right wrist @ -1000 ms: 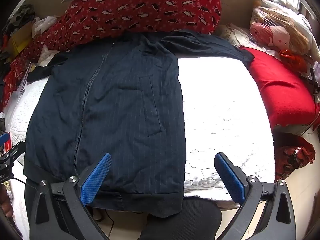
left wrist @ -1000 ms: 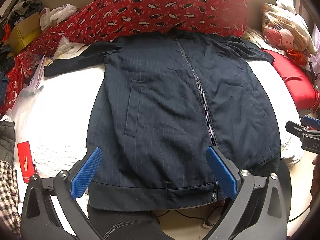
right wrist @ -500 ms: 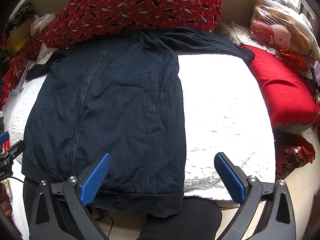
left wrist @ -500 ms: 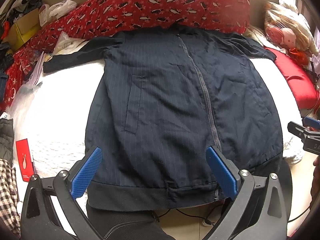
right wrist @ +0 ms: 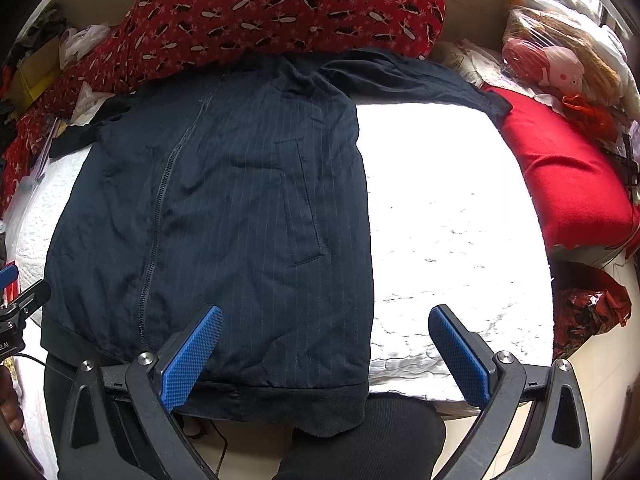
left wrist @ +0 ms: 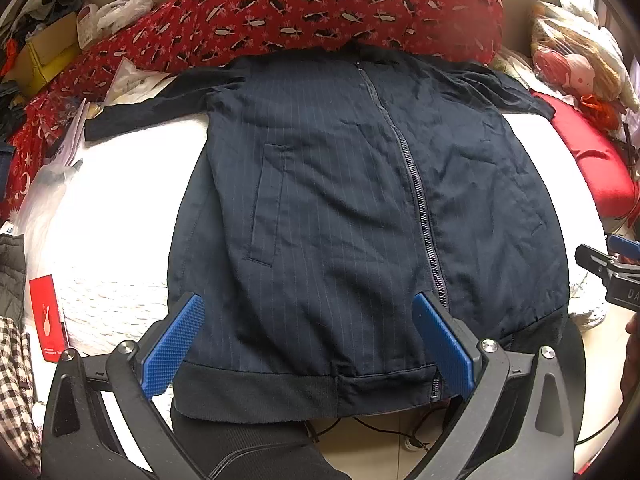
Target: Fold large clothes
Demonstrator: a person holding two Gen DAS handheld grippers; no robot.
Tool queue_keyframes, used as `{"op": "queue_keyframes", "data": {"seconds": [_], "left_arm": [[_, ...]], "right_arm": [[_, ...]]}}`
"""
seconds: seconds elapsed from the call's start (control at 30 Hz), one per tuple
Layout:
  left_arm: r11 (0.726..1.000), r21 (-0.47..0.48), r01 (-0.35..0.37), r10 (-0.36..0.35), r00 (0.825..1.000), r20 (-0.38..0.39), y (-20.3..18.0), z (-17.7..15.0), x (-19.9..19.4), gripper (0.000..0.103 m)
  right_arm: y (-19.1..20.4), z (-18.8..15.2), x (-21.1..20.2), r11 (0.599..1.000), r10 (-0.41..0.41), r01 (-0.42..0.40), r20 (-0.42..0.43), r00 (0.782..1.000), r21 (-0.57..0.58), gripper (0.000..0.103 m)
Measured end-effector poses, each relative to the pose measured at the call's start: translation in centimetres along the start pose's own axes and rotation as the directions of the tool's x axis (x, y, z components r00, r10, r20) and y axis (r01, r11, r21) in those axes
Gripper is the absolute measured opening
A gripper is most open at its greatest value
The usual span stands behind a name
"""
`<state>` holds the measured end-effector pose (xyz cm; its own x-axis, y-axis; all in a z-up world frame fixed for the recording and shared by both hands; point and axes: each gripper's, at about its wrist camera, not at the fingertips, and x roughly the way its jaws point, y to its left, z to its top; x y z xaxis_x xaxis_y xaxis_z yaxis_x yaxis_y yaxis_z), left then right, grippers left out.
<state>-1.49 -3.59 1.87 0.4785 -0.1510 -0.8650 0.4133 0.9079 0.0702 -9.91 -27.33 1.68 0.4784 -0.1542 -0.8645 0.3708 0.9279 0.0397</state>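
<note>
Navy jacket (left wrist: 340, 208) spread flat on the white bed (right wrist: 448, 216)

Left gripper (left wrist: 308, 340) and right gripper (right wrist: 326, 346) hover over its near hem — jaws apart, holding nothing.

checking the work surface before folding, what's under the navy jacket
The navy jacket lies flat on a white bedspread, bare to either side. Its collar end reaches the red patterned quilt. Whatever sits directly beneath the fabric is covered.

Jacket (left wrist: 328, 208) collar under patterned pillow (left wrist: 320, 4)
</note>
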Motion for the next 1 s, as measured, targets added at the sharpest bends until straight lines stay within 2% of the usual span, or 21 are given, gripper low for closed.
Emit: {"op": "queue_keyframes", "data": {"seconds": [0.17,0.4,0.53,0.7,0.9,1.0], "left_arm": [[0.999,-0.035,-0.002,0.000,0.999,-0.041,1.9,0.2,1.2,0.103],[0.980,-0.183,-0.076,0.052,0.990,-0.132,9.2,-0.3,3.6,0.103],[0.970,-0.227,-0.091,0.048,0.981,-0.190,11.5,-1.0,5.4,0.103],[0.971,-0.190,-0.143,0.091,0.961,-0.259,11.9,-2.1,7.7,0.103],[0.972,-0.223,-0.081,0.015,0.959,-0.282,11.3,-3.0,8.6,0.103],[0.977,-0.200,-0.071,0.011,0.959,-0.283,10.3,-3.1,8.6,0.103]], "right_arm": [[-0.6,-0.1,1.0,1.000,0.007,-0.007,-0.028,1.000,0.016,0.102],[-4.5,-1.5,3.4,0.992,-0.018,0.030,-0.103,0.995,0.119,0.101],[-5.7,-2.2,4.6,0.989,-0.007,0.028,-0.146,0.989,0.144,0.101],[-5.8,-2.9,5.9,0.988,0.026,0.005,-0.199,0.980,0.153,0.101],[-5.3,-3.5,7.0,0.989,0.061,-0.024,-0.246,0.967,0.148,0.099],[-4.8,-3.8,7.7,0.990,0.096,-0.062,-0.273,0.957,0.129,0.092]]}}
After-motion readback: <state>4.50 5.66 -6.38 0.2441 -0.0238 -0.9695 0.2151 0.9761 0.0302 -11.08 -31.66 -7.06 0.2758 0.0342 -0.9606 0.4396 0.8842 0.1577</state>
